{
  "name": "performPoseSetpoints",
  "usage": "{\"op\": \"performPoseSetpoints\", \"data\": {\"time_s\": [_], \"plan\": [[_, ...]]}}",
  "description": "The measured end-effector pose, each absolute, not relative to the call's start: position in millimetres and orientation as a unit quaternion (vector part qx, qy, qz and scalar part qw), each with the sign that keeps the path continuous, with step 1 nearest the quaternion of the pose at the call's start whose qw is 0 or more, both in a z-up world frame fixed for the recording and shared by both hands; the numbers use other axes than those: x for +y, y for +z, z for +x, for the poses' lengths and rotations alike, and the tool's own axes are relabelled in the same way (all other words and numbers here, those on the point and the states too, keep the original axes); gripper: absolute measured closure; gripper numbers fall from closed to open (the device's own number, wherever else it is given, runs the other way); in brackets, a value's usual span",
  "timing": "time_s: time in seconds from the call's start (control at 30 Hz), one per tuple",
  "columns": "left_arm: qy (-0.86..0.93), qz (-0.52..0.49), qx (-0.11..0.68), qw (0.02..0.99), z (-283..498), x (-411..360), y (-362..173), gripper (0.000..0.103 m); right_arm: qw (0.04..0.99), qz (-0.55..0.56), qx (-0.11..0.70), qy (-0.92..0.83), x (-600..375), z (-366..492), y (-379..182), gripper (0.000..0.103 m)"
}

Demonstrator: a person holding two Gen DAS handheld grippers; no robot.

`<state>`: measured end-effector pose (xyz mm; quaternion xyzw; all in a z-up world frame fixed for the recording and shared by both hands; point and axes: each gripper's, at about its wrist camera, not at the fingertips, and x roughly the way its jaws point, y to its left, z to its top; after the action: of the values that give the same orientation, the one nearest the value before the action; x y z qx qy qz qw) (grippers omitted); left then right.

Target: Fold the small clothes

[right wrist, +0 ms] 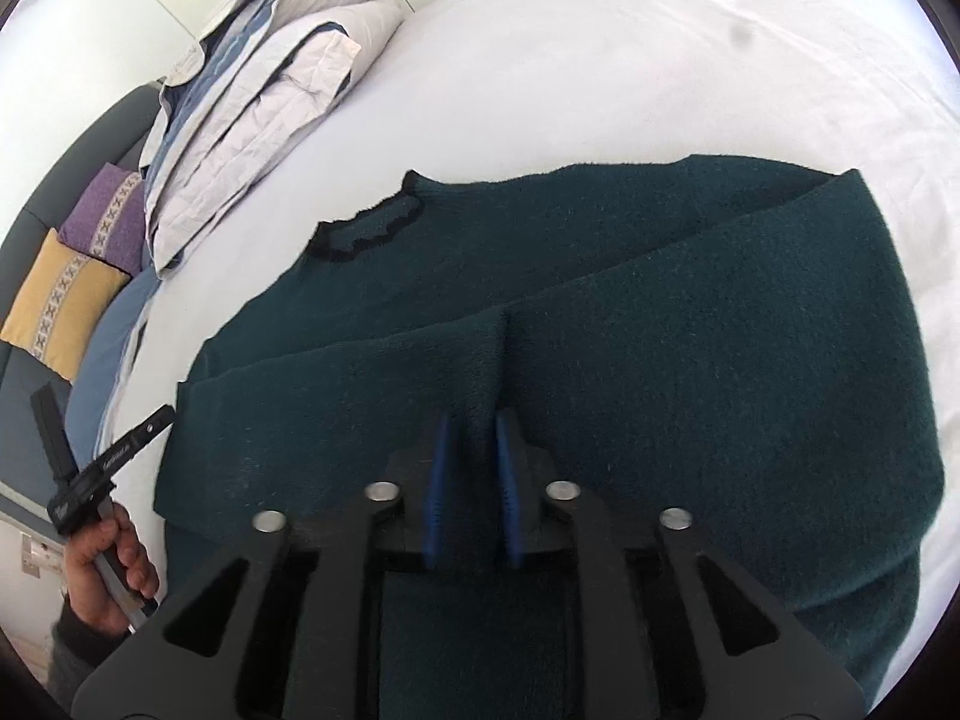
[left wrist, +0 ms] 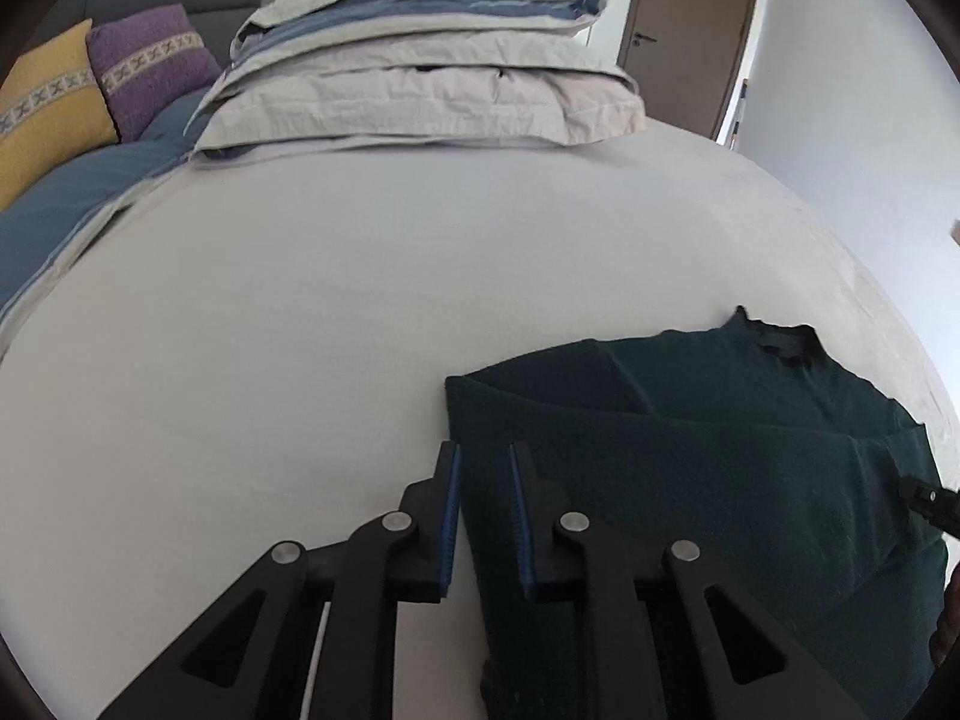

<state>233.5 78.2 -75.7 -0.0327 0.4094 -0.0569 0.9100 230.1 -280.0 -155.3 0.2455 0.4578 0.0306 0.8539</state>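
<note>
A dark green sweater (right wrist: 660, 312) lies flat on the white bed sheet (right wrist: 630, 60), its black-trimmed neckline (right wrist: 366, 228) toward the far side and a sleeve folded across the body. My left gripper (left wrist: 485, 450) is shut on the sweater's (left wrist: 690, 480) left edge, and cloth fills the narrow gap between its blue pads. My right gripper (right wrist: 473, 420) hovers low over the middle of the garment, open, with a raised ridge of fabric standing between the pads. In the right wrist view a hand (right wrist: 114, 564) holds the left gripper (right wrist: 159, 417) at the sweater's left edge.
A stack of folded grey and blue bedding (left wrist: 420, 78) lies at the far end of the bed. Purple (left wrist: 150, 66) and yellow (left wrist: 42, 114) cushions lean on a dark sofa at the left. A brown door (left wrist: 690, 30) stands beyond. Bare sheet (left wrist: 270, 300) spreads left of the sweater.
</note>
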Motion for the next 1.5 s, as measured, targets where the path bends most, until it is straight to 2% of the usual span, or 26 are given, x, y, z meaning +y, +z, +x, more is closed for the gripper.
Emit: {"op": "performPoseSetpoints", "data": {"time_s": [0.03,0.07,0.13,0.2,0.23,0.27,0.3,0.33,0.6,0.7,0.8,0.9,0.93,0.97,1.07,1.13,1.27,1.5], "plan": [[-0.060,-0.023,0.399,0.915,220.9,75.4,-70.1,0.084,0.856,0.247,0.452,0.032,-278.4,225.2,-152.5,0.048],[-0.064,-0.011,0.398,0.915,211.9,71.0,-68.8,0.083,0.859,0.244,0.449,0.033,-275.8,220.8,-150.4,0.043],[-0.067,0.016,0.408,0.910,205.5,61.4,-75.0,0.083,0.859,0.222,0.459,0.038,-265.9,221.9,-151.9,0.043],[-0.062,0.033,0.430,0.900,208.0,57.3,-91.3,0.083,0.854,0.196,0.480,0.035,-259.4,227.5,-158.4,0.053],[-0.060,0.027,0.442,0.895,209.9,58.1,-100.1,0.082,0.852,0.184,0.489,0.029,-256.8,229.4,-161.5,0.073],[-0.058,0.023,0.446,0.893,210.7,59.8,-106.7,0.082,0.854,0.173,0.491,0.019,-255.4,229.9,-162.2,0.082],[-0.055,0.025,0.445,0.894,209.4,62.1,-110.1,0.079,0.854,0.176,0.489,0.016,-256.8,229.7,-161.3,0.085],[-0.055,0.025,0.442,0.895,208.2,63.2,-111.7,0.078,0.854,0.181,0.488,0.013,-259.7,229.1,-161.0,0.093],[-0.062,0.033,0.446,0.892,210.9,68.4,-118.9,0.075,0.855,0.183,0.484,0.001,-269.4,220.9,-171.0,0.096],[-0.059,0.033,0.446,0.893,210.1,71.1,-115.3,0.069,0.851,0.209,0.481,0.009,-277.6,221.8,-173.3,0.096],[-0.049,0.010,0.440,0.897,192.6,86.0,-98.6,0.070,0.853,0.224,0.472,0.003,-280.6,205.5,-160.5,0.085],[-0.036,-0.010,0.426,0.904,160.2,104.7,-80.6,0.070,0.873,0.212,0.440,0.000,-282.3,172.2,-140.0,0.063],[-0.036,-0.024,0.423,0.905,146.5,112.3,-75.9,0.070,0.877,0.215,0.429,0.002,-283.0,160.3,-135.1,0.052],[-0.039,-0.033,0.422,0.905,134.8,117.0,-73.2,0.069,0.881,0.220,0.419,0.005,-284.0,145.7,-130.5,0.048],[-0.057,-0.044,0.444,0.893,92.4,124.7,-75.6,0.061,0.884,0.230,0.407,0.021,-286.3,100.8,-123.1,0.048],[-0.069,-0.065,0.462,0.882,62.1,129.7,-82.9,0.052,0.884,0.233,0.404,0.026,-286.3,69.7,-121.5,0.048],[-0.093,-0.121,0.497,0.854,8.8,135.5,-101.7,0.050,0.880,0.245,0.406,0.038,-288.1,4.3,-124.8,0.048],[-0.147,-0.153,0.524,0.825,-51.1,134.9,-103.8,0.049,0.872,0.265,0.408,0.059,-300.7,-75.8,-130.5,0.048]]}}
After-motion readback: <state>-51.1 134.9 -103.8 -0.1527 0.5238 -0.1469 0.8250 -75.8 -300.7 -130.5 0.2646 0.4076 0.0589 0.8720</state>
